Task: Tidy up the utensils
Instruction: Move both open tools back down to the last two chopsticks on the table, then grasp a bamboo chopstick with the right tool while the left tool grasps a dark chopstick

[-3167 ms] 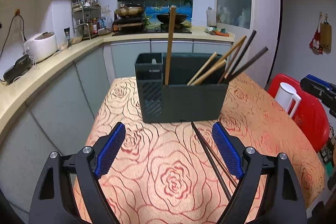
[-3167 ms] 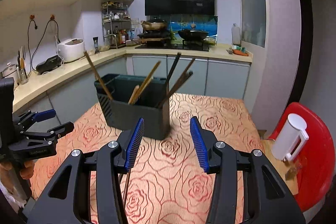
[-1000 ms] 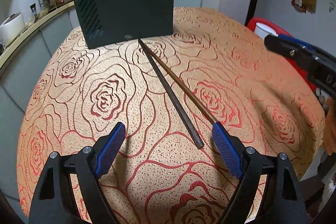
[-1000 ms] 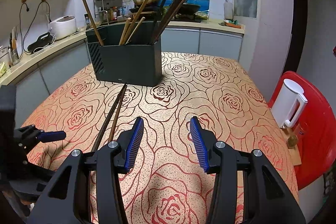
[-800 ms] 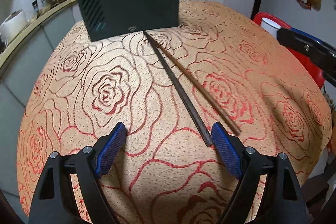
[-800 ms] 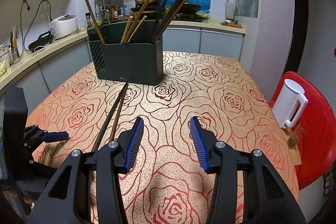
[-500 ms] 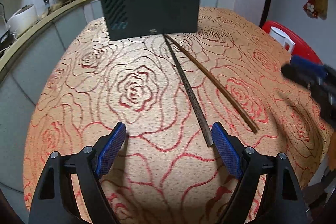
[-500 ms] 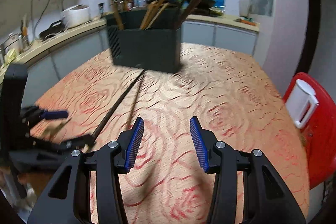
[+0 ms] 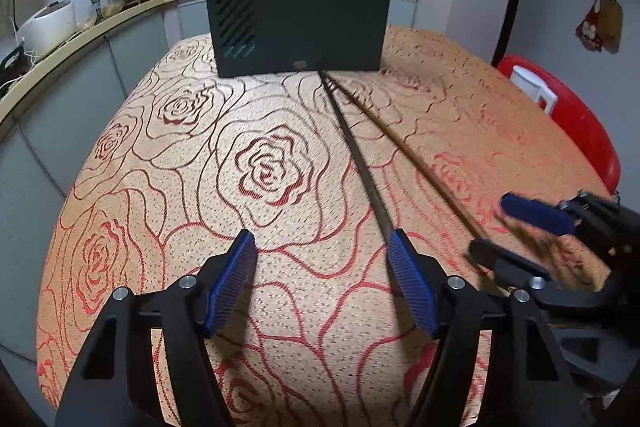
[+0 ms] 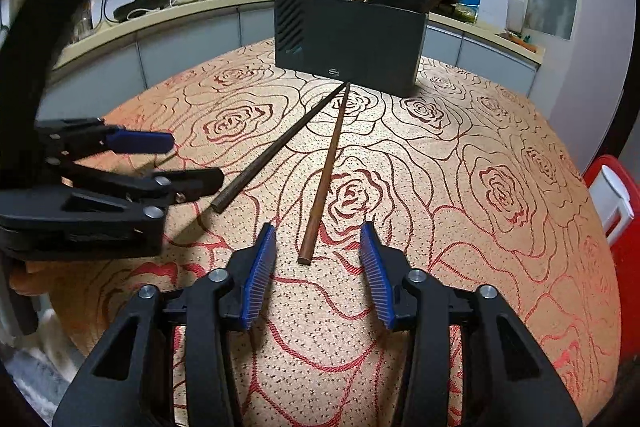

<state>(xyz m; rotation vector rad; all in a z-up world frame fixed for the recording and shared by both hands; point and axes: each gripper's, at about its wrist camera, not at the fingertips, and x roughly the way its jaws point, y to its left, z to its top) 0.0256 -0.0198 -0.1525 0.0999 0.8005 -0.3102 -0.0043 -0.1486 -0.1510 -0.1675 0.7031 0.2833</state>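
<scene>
Both grippers have dropped toward the tablecloth: the right gripper (image 10: 318, 269), jaws closing, now straddles the brown chopstick (image 10: 325, 169); the left gripper (image 9: 322, 287) narrowed beside the dark chopstick (image 9: 356, 155).

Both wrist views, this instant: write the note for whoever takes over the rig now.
Left gripper: jaws open and just been closing, nothing held; the near end of the dark chopstick lies by its right pad, not gripped.
Right gripper: jaws open, also just been closing, nothing pressed; the near end of the brown chopstick sits just ahead of the gap.
Both chopsticks lie flat on the rose-patterned tablecloth, far tips meeting at the foot of the dark utensil holder.
Done: several chopsticks already stand in the holder.
Left: grip these two, lift them, drop them into the holder.
</scene>
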